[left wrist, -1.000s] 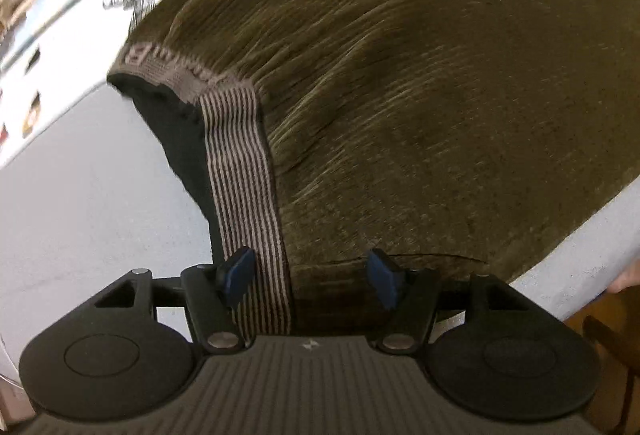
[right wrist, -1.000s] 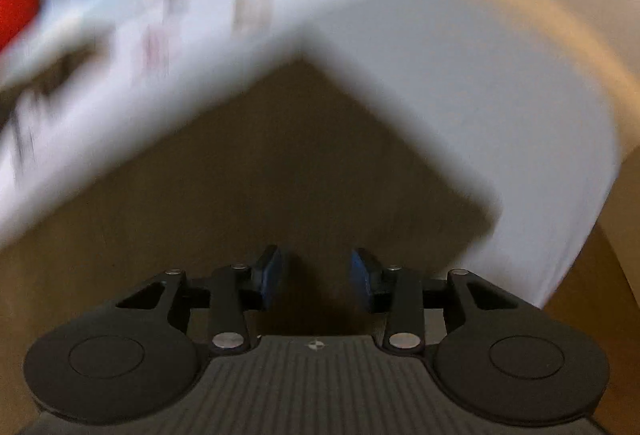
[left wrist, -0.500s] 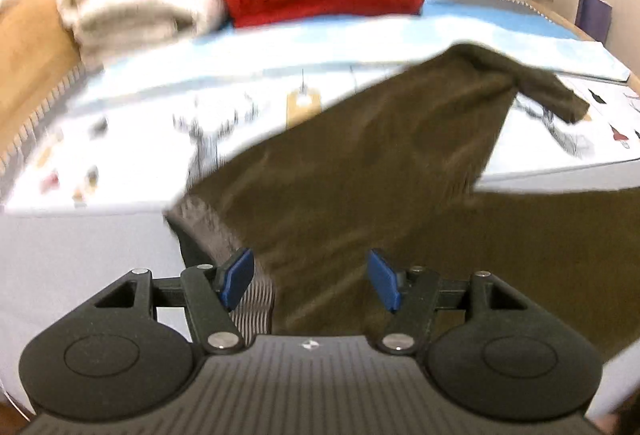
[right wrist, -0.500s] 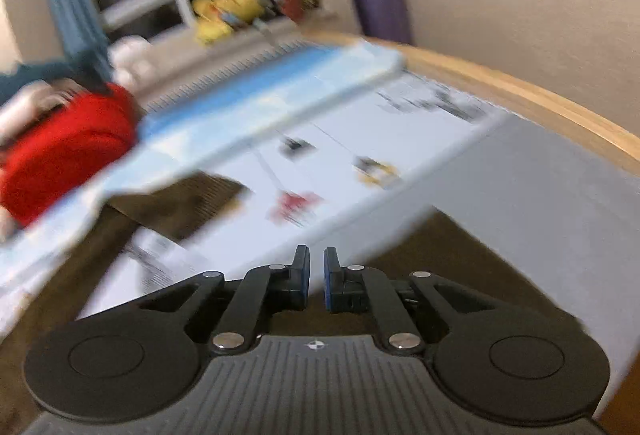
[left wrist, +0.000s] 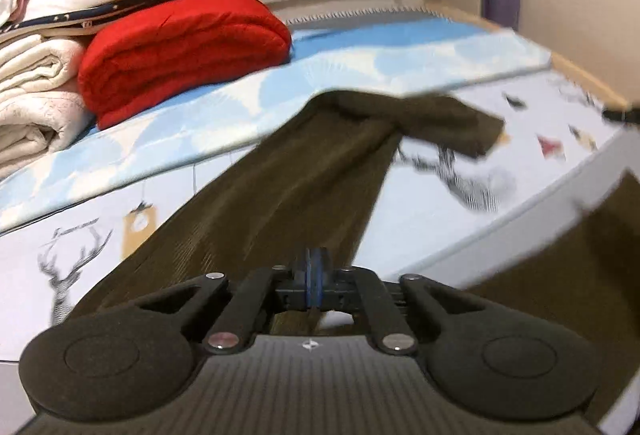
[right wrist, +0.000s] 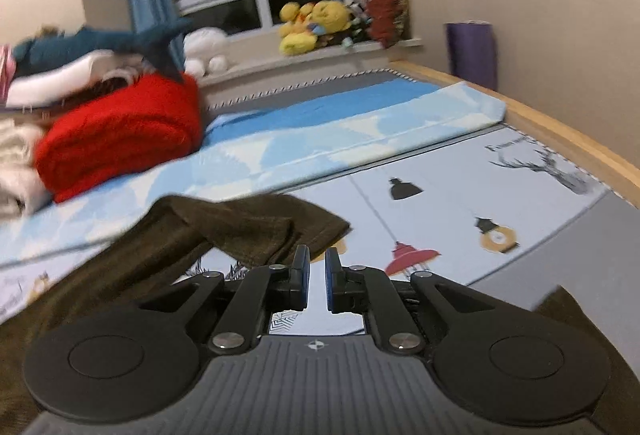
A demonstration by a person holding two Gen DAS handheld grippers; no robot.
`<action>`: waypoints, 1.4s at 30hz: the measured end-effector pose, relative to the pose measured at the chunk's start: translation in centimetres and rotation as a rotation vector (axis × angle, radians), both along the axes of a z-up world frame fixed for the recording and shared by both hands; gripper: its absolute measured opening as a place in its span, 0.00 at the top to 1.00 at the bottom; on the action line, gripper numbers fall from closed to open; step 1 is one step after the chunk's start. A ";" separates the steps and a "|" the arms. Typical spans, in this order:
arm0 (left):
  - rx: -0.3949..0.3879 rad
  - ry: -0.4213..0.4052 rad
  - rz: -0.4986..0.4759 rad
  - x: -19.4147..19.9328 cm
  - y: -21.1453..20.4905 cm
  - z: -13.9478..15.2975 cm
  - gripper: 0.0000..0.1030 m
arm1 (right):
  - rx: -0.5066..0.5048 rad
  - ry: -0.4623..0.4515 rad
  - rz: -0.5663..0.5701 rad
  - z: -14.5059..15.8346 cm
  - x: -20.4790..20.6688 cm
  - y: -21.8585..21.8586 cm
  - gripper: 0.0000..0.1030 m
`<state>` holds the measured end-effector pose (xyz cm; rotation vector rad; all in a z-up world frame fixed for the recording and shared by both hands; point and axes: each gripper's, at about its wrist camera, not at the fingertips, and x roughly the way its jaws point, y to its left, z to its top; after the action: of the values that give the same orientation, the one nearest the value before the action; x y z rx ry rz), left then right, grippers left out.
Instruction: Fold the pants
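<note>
Because the dark olive-brown corduroy pants (left wrist: pixel 288 195) are soft, ribbed cloth with a little weight, they will sag and drape from wherever they are pinched instead of keeping a shape, so I judge the waistband corners and the leg hems the right places to take hold. They lie stretched over the bed's printed sheet with deer and lamp drawings (right wrist: pixel 460 203). In the left wrist view they run from the bottom centre of the frame up to the middle, where one leg end is flopped sideways toward the right. In the right wrist view the same crumpled leg end (right wrist: pixel 256 231) sits at centre left.

The left hand-held gripper (left wrist: pixel 313 277) has its blue pads pressed together, with the brown fabric running right up to and under them; it looks pinched on the near edge of the pants. The right hand-held gripper (right wrist: pixel 316 281) is nearly closed, a narrow slit showing between its pads with only sheet visible through it. Brown cloth shows below its body at lower left and lower right, so whether it grips cloth I cannot tell.

Corduroy's ribs give good friction, so slipping seems unlikely. The twisted leg end is the likelier trouble and needs flattening. A folded red blanket (left wrist: pixel 180 47) lies at upper left, well apart.
</note>
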<state>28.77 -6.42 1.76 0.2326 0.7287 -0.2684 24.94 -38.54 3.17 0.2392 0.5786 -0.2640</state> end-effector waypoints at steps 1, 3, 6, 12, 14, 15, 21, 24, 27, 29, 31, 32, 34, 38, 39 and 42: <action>-0.021 0.011 0.019 1.2 -0.1 -0.8 0.96 | -0.004 0.009 0.011 -0.5 1.0 0.2 0.92; -0.037 0.054 0.048 2.8 -0.6 -2.4 0.96 | -0.013 0.029 0.037 -1.4 2.8 0.8 0.91; -0.005 0.128 0.060 5.1 -0.7 -4.5 0.92 | -0.020 0.070 0.089 -3.6 6.1 1.6 0.78; 0.004 0.199 0.046 7.7 -0.7 -7.9 0.53 | -0.002 0.146 0.169 -8.5 13.0 3.3 0.65; -0.007 0.220 0.040 8.2 -0.9 -8.9 0.52 | -0.016 0.158 0.163 -9.7 14.9 3.6 0.64; -0.011 0.226 0.036 8.5 -1.1 -9.4 0.52 | -0.021 0.167 0.161 -10.2 15.6 3.6 0.64; -0.021 0.280 0.043 10.0 -2.1 -11.8 0.45 | -0.049 0.253 0.132 -13.7 18.7 3.5 0.63; 0.026 0.279 0.051 10.2 -2.5 -12.7 0.50 | -0.089 0.258 0.161 -14.5 19.0 4.0 0.58; 0.023 0.272 0.081 10.7 -2.0 -12.4 0.78 | -0.148 0.254 0.197 -14.4 19.2 4.4 0.69; 0.004 0.282 0.094 11.0 -1.2 -12.1 0.88 | -0.169 0.229 0.226 -14.0 19.0 4.4 0.86; -0.012 0.282 0.089 11.1 -0.6 -11.7 0.90 | -0.192 0.189 0.238 -12.8 18.8 4.2 0.92; -0.012 0.278 0.081 11.1 -0.4 -11.4 0.90 | -0.190 0.160 0.233 -12.0 18.7 3.9 0.92; -0.003 0.266 0.052 10.8 -0.2 -10.8 0.90 | -0.151 0.092 0.219 -9.7 18.4 2.6 0.93; 0.037 0.225 -0.062 9.2 1.1 -9.3 0.91 | -0.086 -0.082 0.145 -3.1 17.0 -1.2 0.93; 0.054 0.227 -0.111 8.7 1.6 -9.0 0.91 | -0.080 -0.117 0.113 -1.6 16.5 -2.3 0.93; 0.079 0.240 -0.248 7.0 3.3 -8.3 0.91 | -0.067 -0.154 -0.018 1.6 15.2 -6.3 0.93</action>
<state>35.82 -3.14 -6.54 0.3715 0.9502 -0.5100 40.13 -44.84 4.80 0.1979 0.4146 -0.2792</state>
